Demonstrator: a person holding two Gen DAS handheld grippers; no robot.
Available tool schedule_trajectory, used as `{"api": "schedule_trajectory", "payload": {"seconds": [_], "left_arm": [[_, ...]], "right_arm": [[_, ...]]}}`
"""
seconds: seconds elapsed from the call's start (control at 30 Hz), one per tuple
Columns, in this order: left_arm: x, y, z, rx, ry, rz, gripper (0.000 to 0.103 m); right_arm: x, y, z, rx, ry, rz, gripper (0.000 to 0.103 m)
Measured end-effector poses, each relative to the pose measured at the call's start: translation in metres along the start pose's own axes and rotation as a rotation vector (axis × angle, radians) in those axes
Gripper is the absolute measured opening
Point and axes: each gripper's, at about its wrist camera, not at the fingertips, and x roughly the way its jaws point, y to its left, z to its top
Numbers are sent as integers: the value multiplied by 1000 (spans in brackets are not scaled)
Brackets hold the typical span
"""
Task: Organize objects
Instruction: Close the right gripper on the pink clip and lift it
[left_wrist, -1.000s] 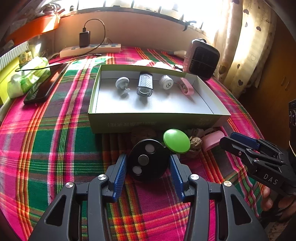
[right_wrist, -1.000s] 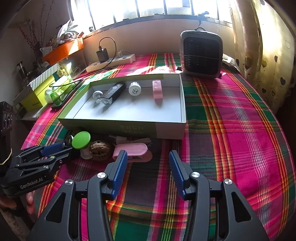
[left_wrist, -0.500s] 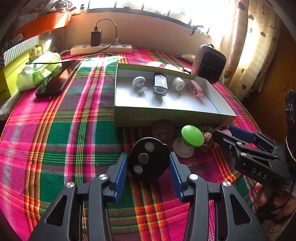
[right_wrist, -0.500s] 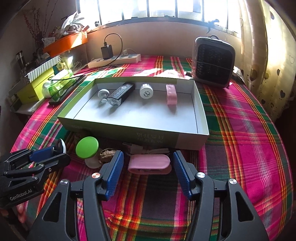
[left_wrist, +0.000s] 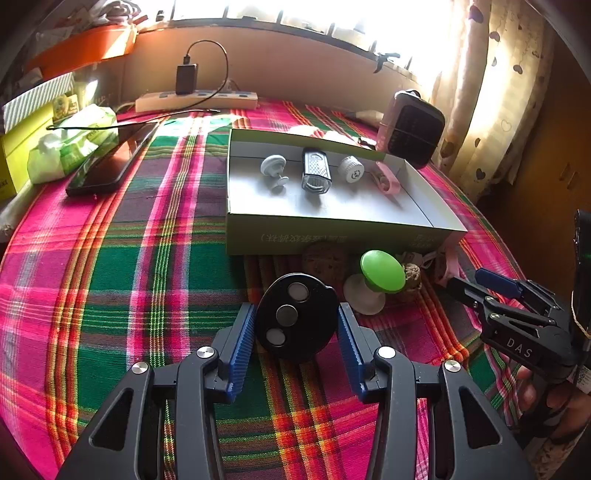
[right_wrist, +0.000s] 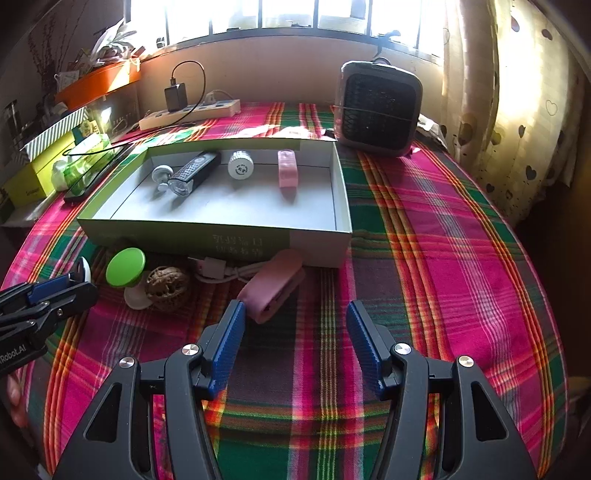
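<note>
Sunlit window (right_wrist: 295, 14) above a beige wall (right_wrist: 273, 70), heart-print curtain (right_wrist: 517, 110) at right, plaid-clothed table (right_wrist: 443, 240).

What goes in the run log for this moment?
left gripper: shut on black disc | right gripper: open, beside pink case | box: four items inside

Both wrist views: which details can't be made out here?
- Left wrist: the brown lumpy object sits in the shallow green-and-white cardboard box's shadow; identity unclear.
- Left wrist: printing on that box wall is too blurred to read.
- Right wrist: the white cable runs behind the pink plastic clip; its end is hidden.
</note>
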Motion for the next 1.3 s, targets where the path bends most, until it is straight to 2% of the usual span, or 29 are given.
{"api": "schedule_trajectory", "payload": {"seconds": [0.2, 0.37, 0.47, 0.53, 0.6, 0.93, 1.0, 1.07, 1.1, 1.3], "left_arm": [[0, 0, -1, -2, -1, 2, 42], [-1, 0, 0, -2, -1, 2, 42], [-1, -1, -1, 2, -1, 6, 42], [-1, -1, -1, 2, 0, 5, 42], [-1, -1, -1, 6, 0, 0, 42], [0, -2, 0, 20, 5, -7, 42], [0, -2, 0, 25, 6, 0, 42], [1, -4, 1, 33, 7, 9, 42], [1, -5, 1, 38, 9, 13, 42], [1, -5, 2, 47, 13, 29, 42]], "right_arm": [[-2, -16, -6, 57, 16, -16, 58], [-10, -14, -5, 92, -8, 66, 58], [-5, -6, 1, 73, -19, 72, 58], [5, -5, 4, 98, 15, 58, 58], [11, -6, 7, 126, 31, 90, 58], [17, 2, 11, 62, 46, 16, 58], [16, -1, 10, 61, 40, 20, 55], [15, -6, 8, 57, 37, 19, 43], [14, -8, 7, 51, 37, 16, 41], [14, -14, 8, 34, 38, 27, 40]]}}
